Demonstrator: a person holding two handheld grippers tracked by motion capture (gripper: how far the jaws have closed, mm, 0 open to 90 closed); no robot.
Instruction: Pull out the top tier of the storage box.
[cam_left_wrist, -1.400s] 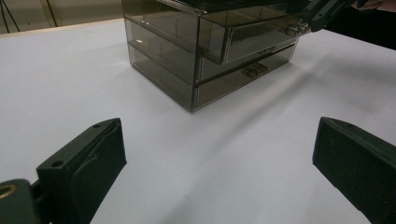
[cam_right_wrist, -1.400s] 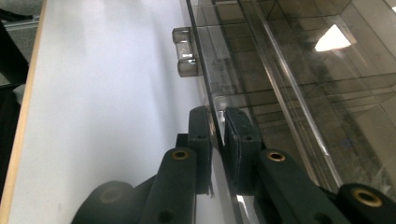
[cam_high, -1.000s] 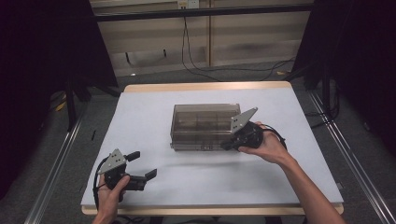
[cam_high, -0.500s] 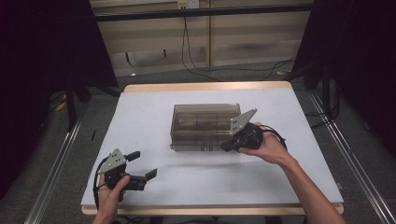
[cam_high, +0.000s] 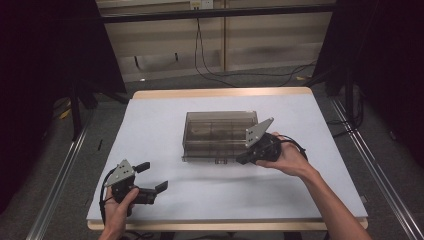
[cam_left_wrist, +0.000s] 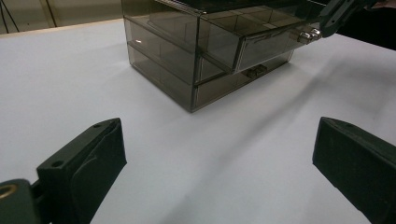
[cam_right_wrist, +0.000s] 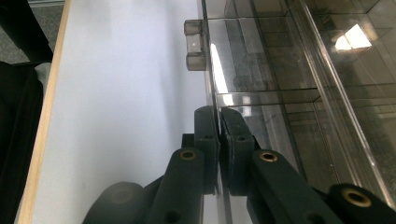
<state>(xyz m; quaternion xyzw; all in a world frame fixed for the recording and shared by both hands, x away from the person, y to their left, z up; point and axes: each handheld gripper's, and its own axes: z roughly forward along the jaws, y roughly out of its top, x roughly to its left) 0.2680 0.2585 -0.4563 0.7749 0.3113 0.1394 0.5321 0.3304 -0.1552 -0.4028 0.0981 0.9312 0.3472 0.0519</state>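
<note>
lighting: room dim, surroundings nearly black at both sides of the high view. white table (cam_high: 165, 130) is the brightest surface, evenly lit from above, slightly grainy and soft overall.

shadows: soft, faint ones under the left gripper (cam_high: 150, 183) and on the near side of the smoky clear drawer box (cam_high: 218, 135).

glare: small bright reflections on the box (cam_right_wrist: 355, 37) top in the right gripper view, one streak along a panel edge; a small glint on its side wall (cam_left_wrist: 139, 43) in the left gripper view.

focus: near jaws blurred in both gripper views; right gripper (cam_right_wrist: 218, 140) looms large. mild wide-angle stretch at frame edges.
</note>
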